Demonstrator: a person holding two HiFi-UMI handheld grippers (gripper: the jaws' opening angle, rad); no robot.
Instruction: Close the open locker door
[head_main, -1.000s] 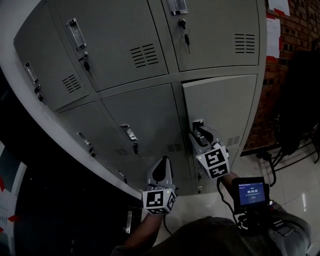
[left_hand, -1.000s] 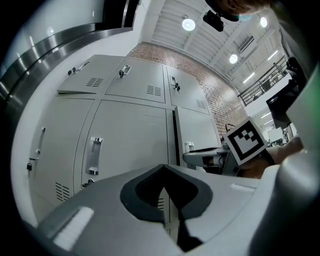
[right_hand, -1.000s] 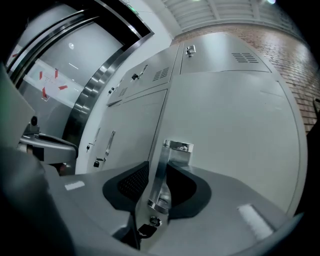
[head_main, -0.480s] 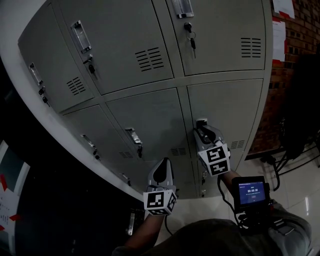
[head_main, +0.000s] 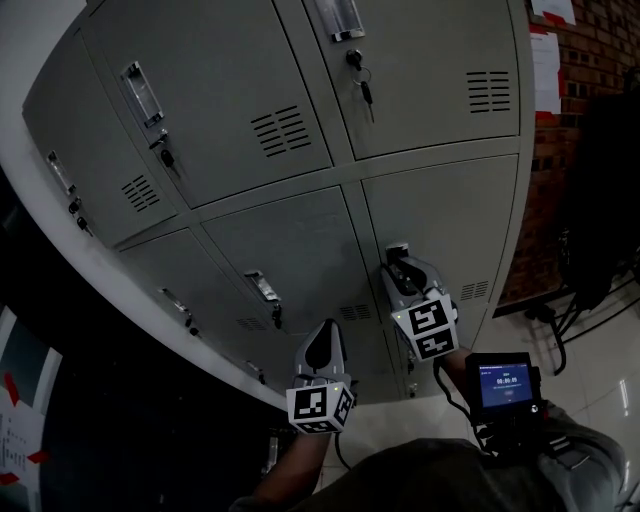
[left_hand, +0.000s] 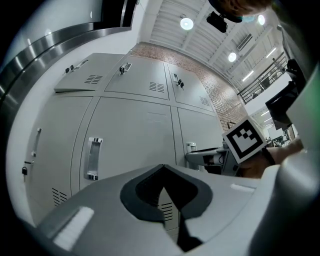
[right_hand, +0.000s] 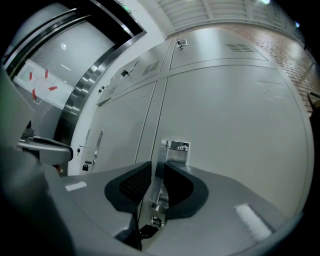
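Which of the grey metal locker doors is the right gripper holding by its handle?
The lower-row rightmost grey metal locker door, below the door with hanging keys; right gripper clamps its chrome handle.

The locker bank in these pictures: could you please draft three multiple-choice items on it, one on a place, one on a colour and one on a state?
1. Where is the right gripper?
A. Its jaws are round the handle of the lower right door.
B. At a key in an upper door.
C. Down at the floor.

2. What colour are the locker doors?
A. Blue.
B. Grey.
C. Red.

3. What is the state of the left gripper?
A. Jaws wide apart round a handle.
B. Jaws clamped on a key.
C. Jaws together, with nothing between them.

Answers:
1. A, the right gripper view shows the metal handle between its jaws.
2. B, every door in the head view is grey.
3. C, the left gripper view shows the jaw tips meeting, short of the doors.
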